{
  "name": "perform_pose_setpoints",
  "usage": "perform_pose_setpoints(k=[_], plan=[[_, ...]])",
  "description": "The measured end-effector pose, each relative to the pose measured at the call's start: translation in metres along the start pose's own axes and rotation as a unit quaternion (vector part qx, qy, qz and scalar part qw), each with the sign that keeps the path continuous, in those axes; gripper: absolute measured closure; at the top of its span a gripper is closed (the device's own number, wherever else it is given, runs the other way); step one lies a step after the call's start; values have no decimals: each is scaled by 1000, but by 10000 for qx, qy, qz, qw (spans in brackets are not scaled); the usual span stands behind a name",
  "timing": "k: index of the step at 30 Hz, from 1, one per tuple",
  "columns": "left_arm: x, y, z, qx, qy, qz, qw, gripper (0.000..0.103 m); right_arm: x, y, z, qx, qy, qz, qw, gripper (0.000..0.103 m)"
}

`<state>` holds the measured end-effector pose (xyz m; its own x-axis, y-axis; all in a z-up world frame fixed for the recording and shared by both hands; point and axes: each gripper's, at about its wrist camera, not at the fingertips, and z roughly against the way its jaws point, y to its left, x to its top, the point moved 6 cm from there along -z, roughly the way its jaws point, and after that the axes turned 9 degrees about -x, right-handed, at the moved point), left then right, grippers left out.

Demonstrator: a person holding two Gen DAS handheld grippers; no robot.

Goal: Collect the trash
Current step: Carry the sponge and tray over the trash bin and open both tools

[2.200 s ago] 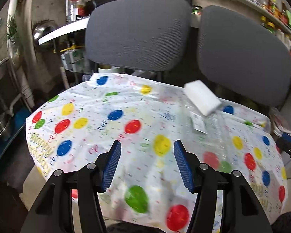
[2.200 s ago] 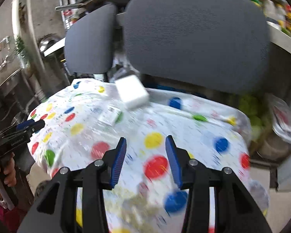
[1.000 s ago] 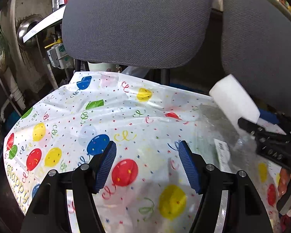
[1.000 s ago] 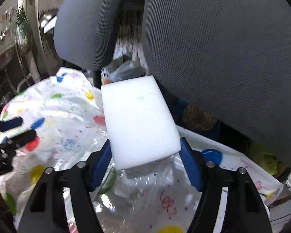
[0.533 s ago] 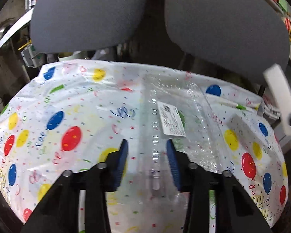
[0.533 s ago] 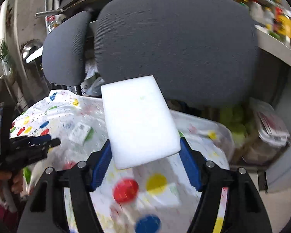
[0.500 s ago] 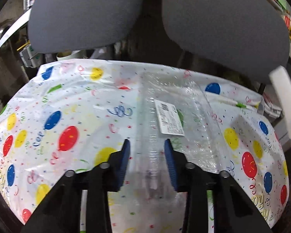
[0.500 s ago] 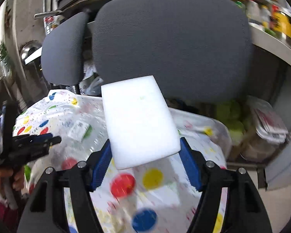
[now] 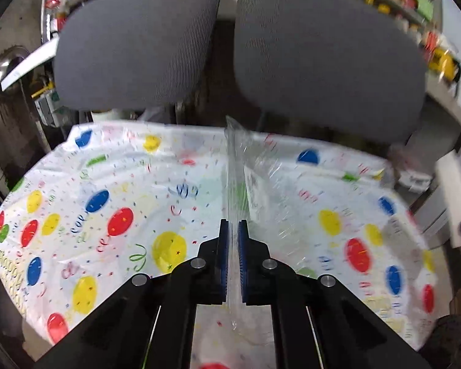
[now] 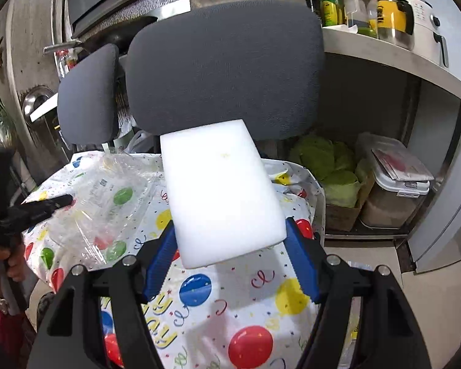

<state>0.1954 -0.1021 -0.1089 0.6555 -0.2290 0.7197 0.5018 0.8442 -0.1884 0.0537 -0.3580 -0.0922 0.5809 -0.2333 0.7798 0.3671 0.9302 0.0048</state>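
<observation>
- The left hand-held gripper (image 9: 233, 230) had just been closing, and its blue pads pinched a fold of the clear plastic wrapper (image 9: 255, 178) between them.
- The wrapper stretched ahead of that gripper, lifted into a thin upright ridge above the balloon-print cloth (image 9: 107, 184) on the worktop; a white label showed on it just right of the ridge.
- The right hand-held gripper (image 10: 230, 243) stood fairly wide, its pads pressed on both sides of a white foam block (image 10: 221, 190) that jutted forward and upward from it.
- In the right wrist view, the wrapper lay crumpled to the left of that gripper, the left gripper's dark tip touching it.
- Two grey chair backs (image 9: 322, 55) stood beyond the cloth, ahead of both grippers.
</observation>
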Motion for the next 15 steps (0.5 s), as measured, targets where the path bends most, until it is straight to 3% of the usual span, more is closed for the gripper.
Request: perform_pose_setpoints(k=[2, 8, 15], plan=[[6, -12, 21, -52, -205, -104, 9997, 97, -2, -6, 8, 15, -39, -85, 10000, 35], [18, -73, 65, -774, -620, -389, 9943, 97, -18, -42, 37, -241, -127, -371, 9989, 35], [0, -190, 49, -1702, -468, -956, 9797, 97, -64, -130, 75, -1186, 79, -878, 9890, 35]])
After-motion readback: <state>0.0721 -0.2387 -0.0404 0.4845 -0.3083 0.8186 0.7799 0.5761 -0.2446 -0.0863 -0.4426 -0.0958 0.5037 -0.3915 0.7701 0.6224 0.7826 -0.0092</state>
